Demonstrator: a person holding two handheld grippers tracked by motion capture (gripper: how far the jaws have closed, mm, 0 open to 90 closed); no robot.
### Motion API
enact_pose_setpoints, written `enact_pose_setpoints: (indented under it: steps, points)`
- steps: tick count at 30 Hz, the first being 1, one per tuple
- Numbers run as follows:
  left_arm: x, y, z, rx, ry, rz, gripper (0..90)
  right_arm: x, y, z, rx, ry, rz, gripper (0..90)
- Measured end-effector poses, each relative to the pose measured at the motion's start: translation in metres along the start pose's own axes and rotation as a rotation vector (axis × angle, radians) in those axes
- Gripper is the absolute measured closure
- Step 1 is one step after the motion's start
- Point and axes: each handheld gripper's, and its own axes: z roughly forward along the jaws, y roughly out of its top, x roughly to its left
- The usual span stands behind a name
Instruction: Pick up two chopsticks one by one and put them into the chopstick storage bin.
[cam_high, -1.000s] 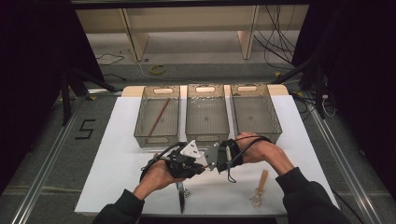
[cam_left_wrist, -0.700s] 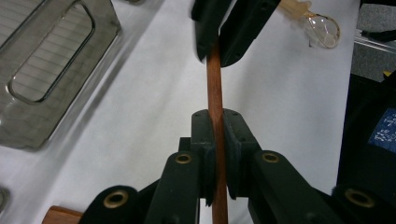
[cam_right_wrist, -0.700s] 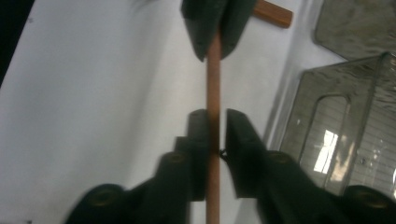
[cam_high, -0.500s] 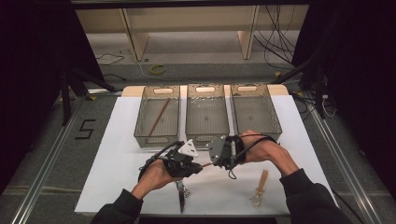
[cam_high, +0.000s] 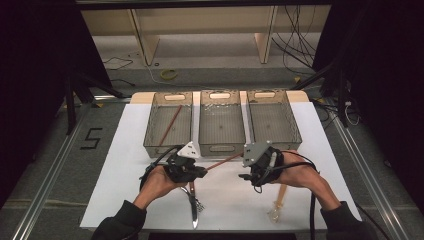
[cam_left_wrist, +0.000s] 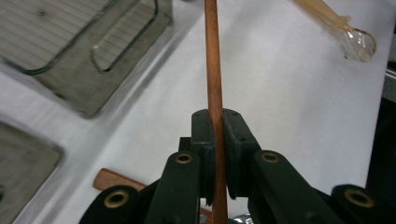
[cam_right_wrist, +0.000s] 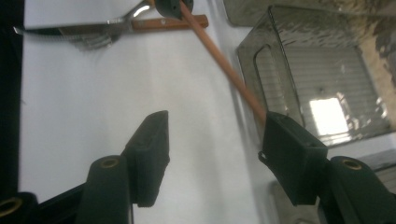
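Note:
My left gripper (cam_high: 201, 171) (cam_left_wrist: 216, 122) is shut on a thin brown chopstick (cam_high: 223, 161) (cam_left_wrist: 212, 56), which sticks out to the right toward the middle bin (cam_high: 221, 146). My right gripper (cam_high: 243, 176) (cam_right_wrist: 214, 136) hovers just right of the stick's free end. Its jaws have just been opening and stand wide apart. In the right gripper view the chopstick (cam_right_wrist: 219, 58) runs from the left gripper's tip down to the edge of one pad, and the pads do not press on it.
Three clear bins stand in a row at the back: left bin (cam_high: 150, 136) with another brown stick (cam_high: 169, 125) in it, middle bin, right bin (cam_high: 295, 131). A fork and knife (cam_high: 193, 201) lie near the front edge. A wooden-handled spoon (cam_high: 278, 204) (cam_left_wrist: 356, 41) lies at the front right.
The right gripper's jaws have opened off the chopstick and that hand has drawn away to the right. The left gripper keeps hold of the stick and has shifted slightly.

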Motion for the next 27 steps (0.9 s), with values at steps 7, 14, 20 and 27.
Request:
enact_pose_setpoints:
  steps: [7,14,20,27]
  points:
    - [0.013,-0.003,-0.010,-0.021,0.036,-0.034,83.8,0.007,-0.023,0.000,0.005,-0.030,0.123,42.9]
    - [0.024,-0.004,-0.023,-0.065,0.066,-0.065,83.8,0.009,-0.050,0.003,0.042,-0.053,0.276,40.2]
    - [0.036,-0.004,-0.031,-0.088,0.094,-0.090,83.8,0.014,-0.069,0.008,0.062,-0.066,0.377,37.9]
    - [0.052,0.000,-0.041,-0.128,0.128,-0.126,83.8,0.021,-0.076,0.009,0.057,-0.047,0.388,37.5]
